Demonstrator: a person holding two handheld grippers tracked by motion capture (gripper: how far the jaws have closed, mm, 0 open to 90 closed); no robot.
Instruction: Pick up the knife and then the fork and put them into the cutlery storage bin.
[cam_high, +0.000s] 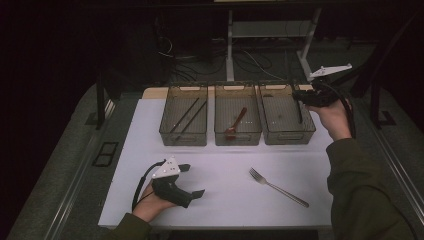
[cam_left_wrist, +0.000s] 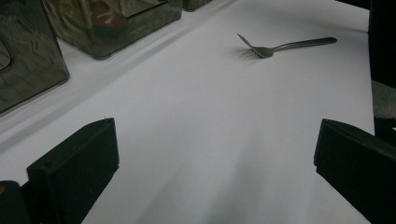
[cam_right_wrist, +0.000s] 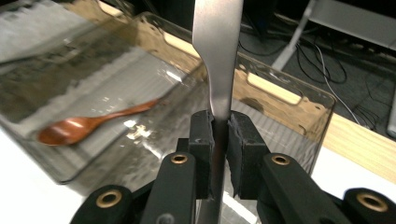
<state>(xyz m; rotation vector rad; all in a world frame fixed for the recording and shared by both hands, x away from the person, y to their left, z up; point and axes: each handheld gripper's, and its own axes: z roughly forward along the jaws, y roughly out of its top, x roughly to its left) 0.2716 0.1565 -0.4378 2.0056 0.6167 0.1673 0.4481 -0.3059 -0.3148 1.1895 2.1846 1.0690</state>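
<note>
**Right hand-held gripper clamps a steel utensil over the right-hand bin**

The right hand-held gripper (cam_high: 301, 96) is held up at the far right of the white surface (cam_high: 225, 195), over the right-hand bin (cam_high: 286, 131) of three smoky, see-through bins set in a row. Its jaws are clenched on a flat steel utensil handle (cam_right_wrist: 218, 56); in the right gripper view the two black pads (cam_right_wrist: 201, 140) press the metal from both sides, and the handle rises straight up between them, widening toward the top. What kind of utensil it is cannot be told from the part that shows. In the high view its dark length hangs down from the gripper into the bin.

The left hand-held gripper (cam_high: 192, 181) lies low on the near left of the surface, in the person's hand, with its jaws spread wide and nothing between them.

A steel fork (cam_high: 277, 187) lies flat on the surface near the right front, well apart from both grippers, tines toward the bins. The middle bin (cam_high: 238, 137) holds a wooden spoon (cam_high: 235, 124). The left bin (cam_high: 183, 137) holds thin dark sticks (cam_high: 187, 117), lying slantwise.
</note>
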